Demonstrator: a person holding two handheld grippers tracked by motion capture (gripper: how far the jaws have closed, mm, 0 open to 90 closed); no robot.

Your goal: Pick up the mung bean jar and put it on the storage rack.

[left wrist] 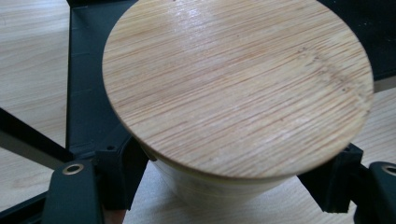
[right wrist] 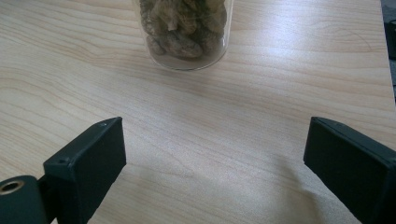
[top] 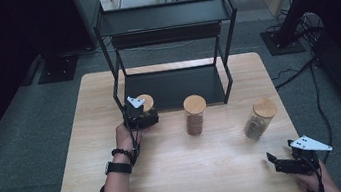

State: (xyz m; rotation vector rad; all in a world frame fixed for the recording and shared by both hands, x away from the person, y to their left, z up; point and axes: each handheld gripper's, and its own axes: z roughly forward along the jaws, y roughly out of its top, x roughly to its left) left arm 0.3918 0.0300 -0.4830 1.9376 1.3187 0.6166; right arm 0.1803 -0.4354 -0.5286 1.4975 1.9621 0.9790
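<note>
While left gripper (top: 142, 116) clamps the leftmost jar (left wrist: 233, 88) before the rack (top: 172, 83), right gripper (right wrist: 212, 163) waits agape, its nearest jar (right wrist: 187, 32) just ahead.

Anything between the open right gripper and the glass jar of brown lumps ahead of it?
Nothing: bare wooden tabletop separates right gripper from jar, per its own view.

held jar's (left wrist: 224, 186) contents hidden beneath lid (left wrist: 238, 84)
</note>
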